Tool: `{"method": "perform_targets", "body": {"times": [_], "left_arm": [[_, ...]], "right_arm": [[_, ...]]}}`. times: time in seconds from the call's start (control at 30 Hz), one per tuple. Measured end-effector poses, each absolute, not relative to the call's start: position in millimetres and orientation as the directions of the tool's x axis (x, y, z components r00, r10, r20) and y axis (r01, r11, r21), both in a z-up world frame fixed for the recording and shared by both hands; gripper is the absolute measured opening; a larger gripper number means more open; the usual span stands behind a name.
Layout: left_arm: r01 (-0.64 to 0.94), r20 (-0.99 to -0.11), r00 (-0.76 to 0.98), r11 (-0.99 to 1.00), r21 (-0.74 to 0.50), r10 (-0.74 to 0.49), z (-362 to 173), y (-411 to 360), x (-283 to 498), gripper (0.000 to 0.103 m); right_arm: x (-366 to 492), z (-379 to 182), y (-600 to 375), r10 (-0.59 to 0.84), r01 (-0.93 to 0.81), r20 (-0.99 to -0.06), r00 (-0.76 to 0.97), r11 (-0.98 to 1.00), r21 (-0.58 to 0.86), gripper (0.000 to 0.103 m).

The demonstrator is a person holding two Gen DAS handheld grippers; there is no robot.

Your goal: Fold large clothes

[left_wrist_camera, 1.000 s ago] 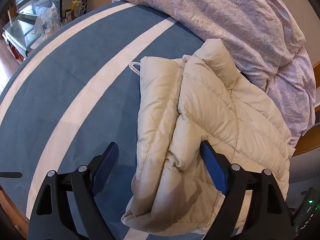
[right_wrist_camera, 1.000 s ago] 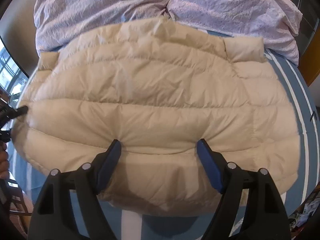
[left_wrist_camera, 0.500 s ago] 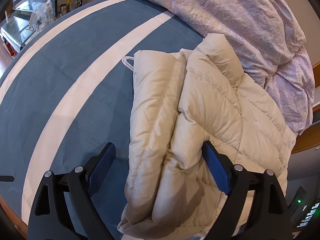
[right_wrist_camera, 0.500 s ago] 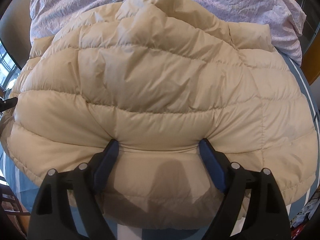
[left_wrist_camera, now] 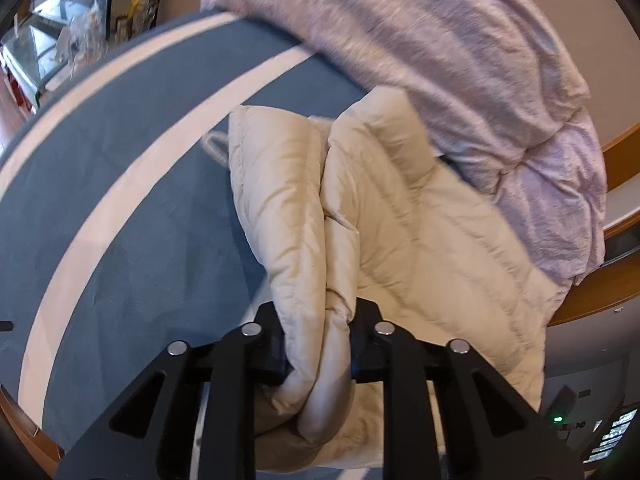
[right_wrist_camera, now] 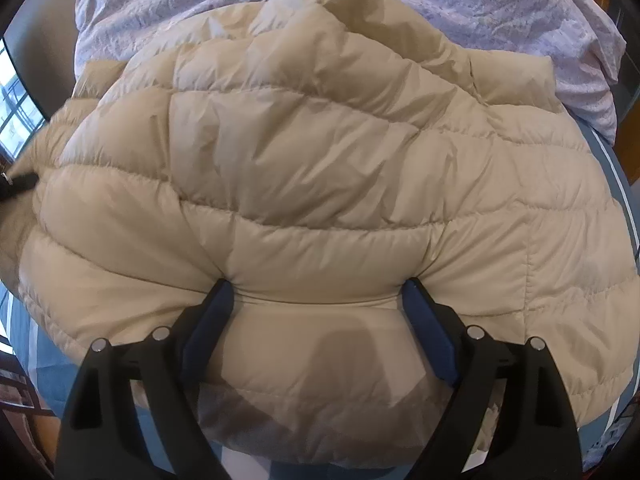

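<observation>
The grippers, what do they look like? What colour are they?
Both the left gripper and the right gripper are black frames with triangle-shaped cut-outs and round silver studs. The right one's fingers wear flat blue pads. No cables, markings or sleeves show.

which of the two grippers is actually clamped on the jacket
The left gripper: its jaws are pinched onto a bunched fold of the beige puffer jacket. The right gripper stays wide open, fingers only pressed against it.
</observation>
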State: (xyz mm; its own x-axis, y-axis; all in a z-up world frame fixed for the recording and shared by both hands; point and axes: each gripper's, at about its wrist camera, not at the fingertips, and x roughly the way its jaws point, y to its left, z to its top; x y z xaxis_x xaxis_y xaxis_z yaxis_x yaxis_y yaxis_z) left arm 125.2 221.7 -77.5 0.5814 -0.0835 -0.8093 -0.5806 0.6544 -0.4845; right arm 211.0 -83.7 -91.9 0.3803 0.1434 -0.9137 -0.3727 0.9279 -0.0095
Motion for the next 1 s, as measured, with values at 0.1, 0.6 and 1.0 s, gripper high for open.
{"method": "perform_targets", "body": {"times": [0.1,0.6,1.0], "left_arm": [[-0.535,-0.774,0.628,0.676,-0.506,-0.082,-48.2,204.7,129.3,0.017],[-0.285,-0.682,0.701,0.794,-0.537,-0.21,28.4,94.8,185.4,0.016],[-0.096,-0.659,0.651,0.82,-0.565,-0.378,33.8,-1.5,227.9,0.016]], "right_arm": [[208.4,-91.8,-85.6,0.155,-0.388,-0.91,0.384,0.922,-0.007,0.087],[203.6,-89.1,-94.6,0.164,-0.42,-0.913,0.374,0.907,-0.009,0.087],[201.8,-79.4,-106.0,0.187,-0.428,-0.906,0.38,0.904,0.007,0.085]]}}
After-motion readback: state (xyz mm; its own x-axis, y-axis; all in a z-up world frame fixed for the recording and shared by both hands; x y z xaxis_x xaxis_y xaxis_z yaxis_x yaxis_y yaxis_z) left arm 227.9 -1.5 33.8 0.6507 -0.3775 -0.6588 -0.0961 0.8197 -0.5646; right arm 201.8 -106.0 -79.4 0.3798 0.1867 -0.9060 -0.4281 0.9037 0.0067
